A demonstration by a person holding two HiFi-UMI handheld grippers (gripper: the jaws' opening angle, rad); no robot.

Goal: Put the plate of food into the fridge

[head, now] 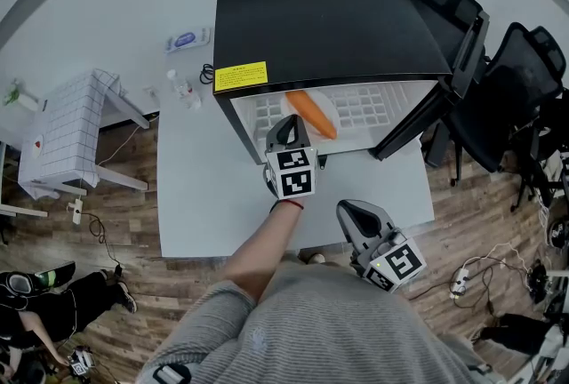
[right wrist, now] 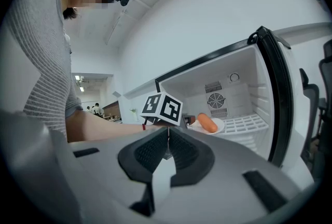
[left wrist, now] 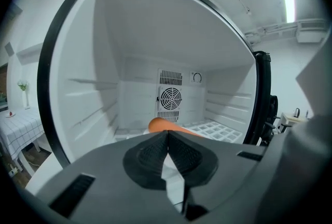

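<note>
- Hanging by the body, right gripper [right wrist: 167, 137] was closed and empty.
- Left gripper [head: 286, 132] sat at the fridge [head: 320, 18] mouth, jaws together, holding nothing.
- Plate [right wrist: 221, 124] of food rested on the grid shelf [head: 366, 107] inside; best drawn straight back clear of it, then door [head: 444, 80] swung.

I am in an office-like test room. A mini fridge [head: 320, 27] stands on my grey counter [head: 204, 187] beside black office chairs [head: 524, 80], and loose cables [head: 471, 271] trail across the wood floor [head: 116, 222].
</note>
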